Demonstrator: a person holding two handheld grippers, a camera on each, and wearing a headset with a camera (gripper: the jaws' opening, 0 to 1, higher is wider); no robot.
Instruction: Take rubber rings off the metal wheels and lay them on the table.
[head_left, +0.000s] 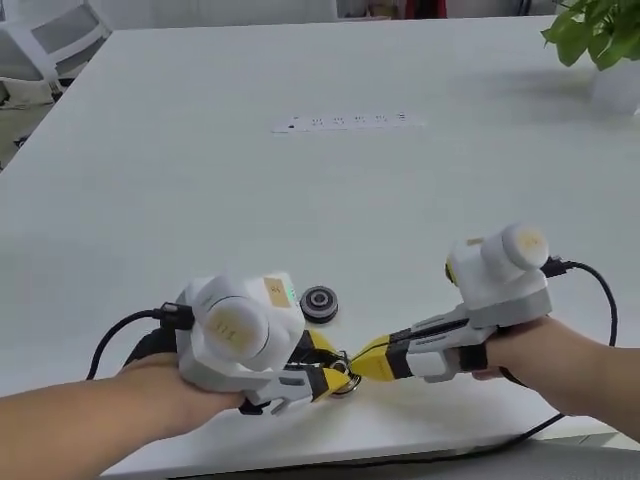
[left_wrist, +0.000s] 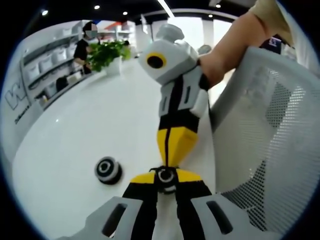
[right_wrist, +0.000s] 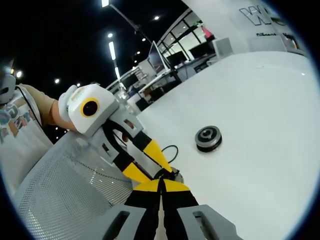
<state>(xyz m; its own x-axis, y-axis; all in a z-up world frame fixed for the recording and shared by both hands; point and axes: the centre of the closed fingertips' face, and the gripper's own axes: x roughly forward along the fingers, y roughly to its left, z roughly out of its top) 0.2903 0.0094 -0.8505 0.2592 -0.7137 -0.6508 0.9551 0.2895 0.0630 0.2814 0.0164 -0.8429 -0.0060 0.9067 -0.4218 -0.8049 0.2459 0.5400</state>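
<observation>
A left hand (head_left: 150, 395) holds the left gripper (head_left: 333, 380) low over the near edge of the white bench (head_left: 200, 180). Its yellow-tipped fingers (left_wrist: 142, 178) are closed on a small metal wheel (left_wrist: 165, 177), one finger on each side of it. Beyond these fingers and a little to their left, a loose wheel (head_left: 319, 302) with a dark rim lies flat on the bench, apart from both grippers. In the left gripper view it sits to the left of the fingertips, and in the right gripper view it lies ahead and to the right of them.

Straight across from the left fingers, the right gripper (head_left: 360, 367) points in, held by a right hand (head_left: 525, 352). Its fingers (right_wrist: 172, 187) are pressed together with barely a slit between them. Their tips touch the gripped wheel, but whether they pinch anything on it cannot be told. Far ahead of both sets of fingers a power strip (head_left: 345, 122) lies on the bench, and a leafy plant (head_left: 598, 35) stands towards the far right.
</observation>
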